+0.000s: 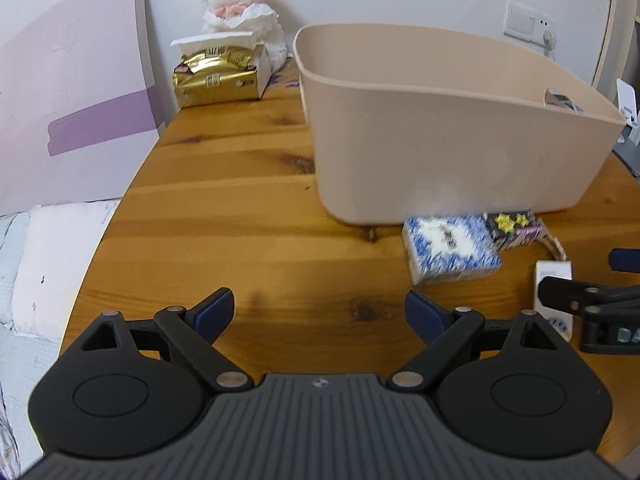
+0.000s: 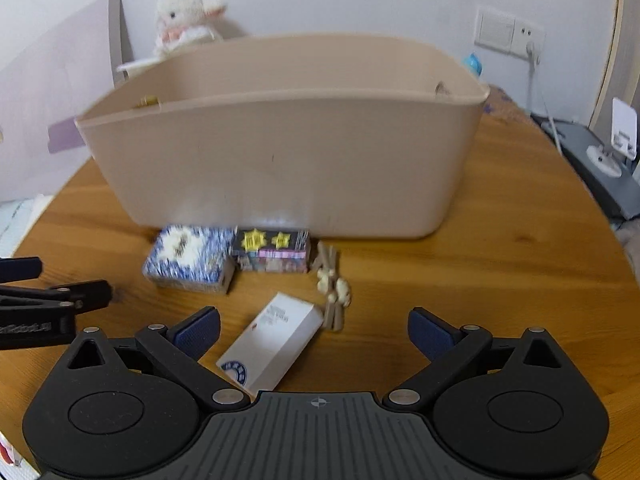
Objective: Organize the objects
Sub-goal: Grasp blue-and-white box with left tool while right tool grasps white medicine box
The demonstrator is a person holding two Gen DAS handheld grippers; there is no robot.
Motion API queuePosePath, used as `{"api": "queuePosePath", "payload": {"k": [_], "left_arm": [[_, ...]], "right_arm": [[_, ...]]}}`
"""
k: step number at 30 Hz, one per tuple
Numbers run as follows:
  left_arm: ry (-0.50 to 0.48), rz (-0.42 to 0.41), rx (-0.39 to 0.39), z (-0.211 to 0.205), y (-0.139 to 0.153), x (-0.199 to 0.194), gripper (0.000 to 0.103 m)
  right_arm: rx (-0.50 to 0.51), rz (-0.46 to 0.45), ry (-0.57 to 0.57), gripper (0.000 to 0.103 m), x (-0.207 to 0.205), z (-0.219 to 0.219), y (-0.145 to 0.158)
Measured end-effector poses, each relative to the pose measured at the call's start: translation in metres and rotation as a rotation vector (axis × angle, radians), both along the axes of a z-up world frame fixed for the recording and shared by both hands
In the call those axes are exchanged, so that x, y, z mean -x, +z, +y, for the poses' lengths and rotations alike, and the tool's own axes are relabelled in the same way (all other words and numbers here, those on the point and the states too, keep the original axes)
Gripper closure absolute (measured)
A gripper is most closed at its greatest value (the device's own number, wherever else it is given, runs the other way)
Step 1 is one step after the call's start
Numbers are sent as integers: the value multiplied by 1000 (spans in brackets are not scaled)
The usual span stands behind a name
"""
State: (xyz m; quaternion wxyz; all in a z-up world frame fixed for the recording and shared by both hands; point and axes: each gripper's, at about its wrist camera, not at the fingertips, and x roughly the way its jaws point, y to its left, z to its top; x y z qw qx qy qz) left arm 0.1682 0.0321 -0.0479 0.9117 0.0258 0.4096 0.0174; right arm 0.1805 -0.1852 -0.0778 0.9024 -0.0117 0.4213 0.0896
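Below the beige bin (image 2: 280, 152) at mid-frame lie a blue box (image 2: 188, 260), dark box (image 2: 274, 250) and white box (image 2: 276, 340) — on the surface (image 2: 480, 280); both tools — left tool (image 1: 320, 314), right tool (image 2: 314, 330) — gape empty.

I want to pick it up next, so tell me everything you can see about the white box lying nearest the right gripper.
The white box is a small, elongated carton that looks like cardboard, with blurred dark print on its top face and a round blue emblem on the near end. It seems closed and lies flat on the wooden table, angled diagonally, in front of the beige bin. It sits between the open right gripper's fingers, nearer the left one, not gripped. A small beige trinket lies at its far right corner; contact is unclear.
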Motion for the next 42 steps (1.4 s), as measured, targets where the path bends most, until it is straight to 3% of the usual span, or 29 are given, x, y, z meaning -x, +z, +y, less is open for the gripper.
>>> {"api": "queuePosePath", "payload": {"k": [11,17,23,28,34,39,41,42], "left_arm": [[-14,36,41,-7,-18,1,10],[-61,9,12,-27,-20,-5,10],[-74,-7,24,-41,-21,-23,10],[-78,2,56,-47,-28,-40,9],[-113,3,92,-54,-28,-45,9],[-81,1,119,-54,-27,-55,9],[-80,-5,100,-56,-27,-59,13],[-86,-10,89,-57,-27,-59,20]], "right_arm": [[60,-21,-22,11,12,-5,-11],[62,-24,-10,13,18,-16,-10],[56,-28,21,25,18,-24,-6],[46,-27,46,43,12,-29,-3],[42,-26,63,53,11,-31,-1],[41,-26,80,65,15,-31,1],[37,-21,84,70,14,-34,2],[36,-17,85,73,14,-35,2]]}}
